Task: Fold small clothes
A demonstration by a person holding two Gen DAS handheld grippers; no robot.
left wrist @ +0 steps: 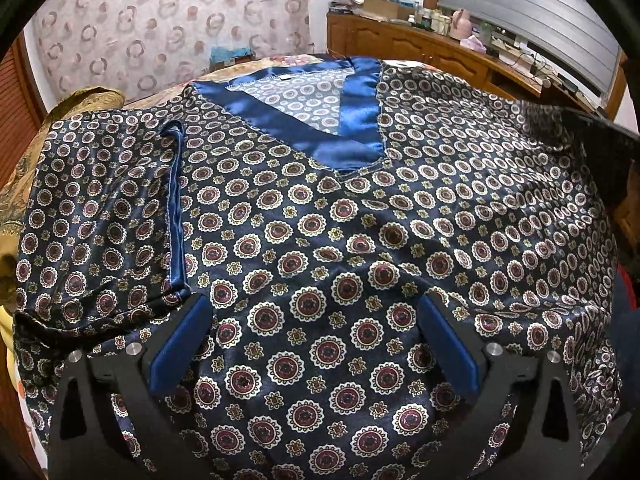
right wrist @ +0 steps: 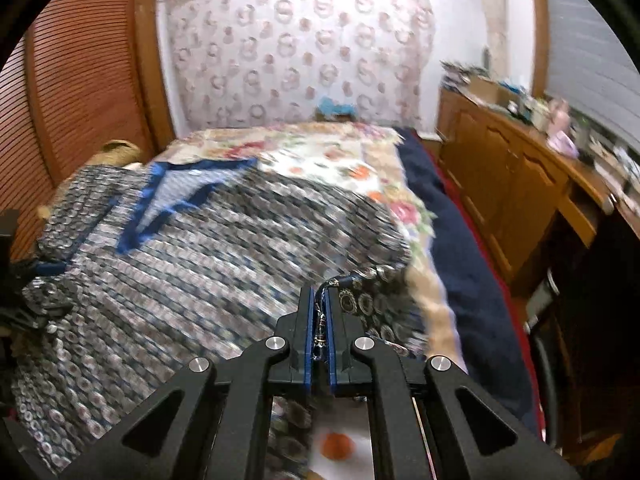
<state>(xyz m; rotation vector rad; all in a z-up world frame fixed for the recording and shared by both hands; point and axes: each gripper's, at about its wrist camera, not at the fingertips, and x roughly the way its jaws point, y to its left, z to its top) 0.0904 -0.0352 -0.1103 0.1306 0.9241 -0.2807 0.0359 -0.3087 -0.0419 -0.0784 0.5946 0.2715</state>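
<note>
Satin shirt (left wrist: 320, 208) lay spread on the floral bedspread (right wrist: 320, 160); right gripper (right wrist: 319, 300) pinched what seemed its sleeve edge, left gripper (left wrist: 316, 320) gaped wide above it, so slippery cloth might slide free.

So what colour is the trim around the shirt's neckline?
Shiny royal blue neckline trim; clearest in the left wrist view.
</note>
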